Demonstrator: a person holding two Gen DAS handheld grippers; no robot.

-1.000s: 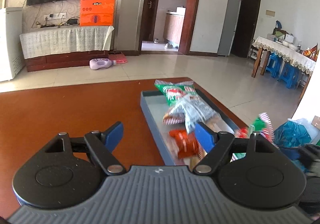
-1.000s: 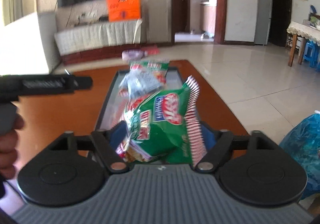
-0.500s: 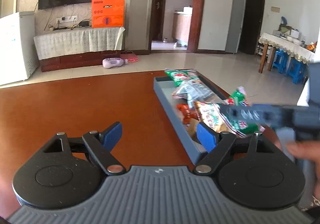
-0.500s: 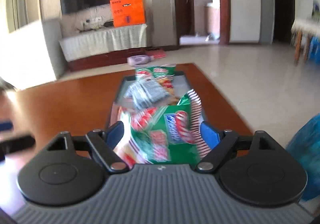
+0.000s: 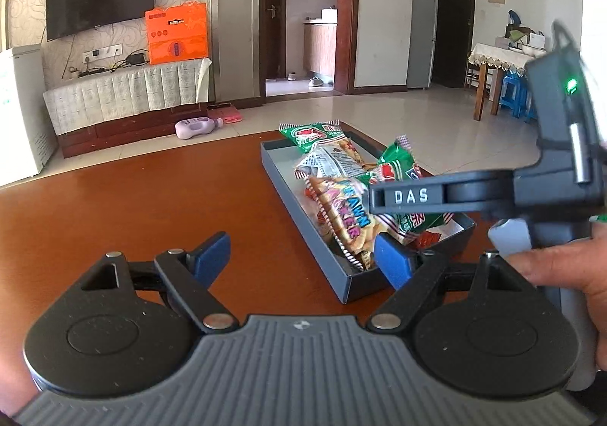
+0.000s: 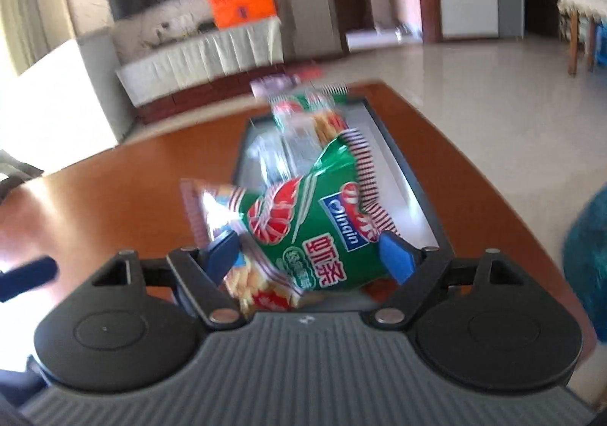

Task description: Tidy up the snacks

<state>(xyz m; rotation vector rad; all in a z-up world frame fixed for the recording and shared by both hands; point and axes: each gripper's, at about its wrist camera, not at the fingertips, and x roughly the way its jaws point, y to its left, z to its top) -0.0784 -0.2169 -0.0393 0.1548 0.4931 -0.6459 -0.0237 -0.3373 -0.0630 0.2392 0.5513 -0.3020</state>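
Gripping green snack bag point(image 6: 322, 232) (over grey tray point(image 6: 411, 175)): right gripper point(image 6: 311, 253) | left gripper point(image 5: 301, 255): jaws apart, empty

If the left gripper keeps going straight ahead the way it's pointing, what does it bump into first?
Probably the bare brown table. The left gripper is open and empty and points down at the wood, with the grey snack tray just off to its right. Depth is hard to judge.
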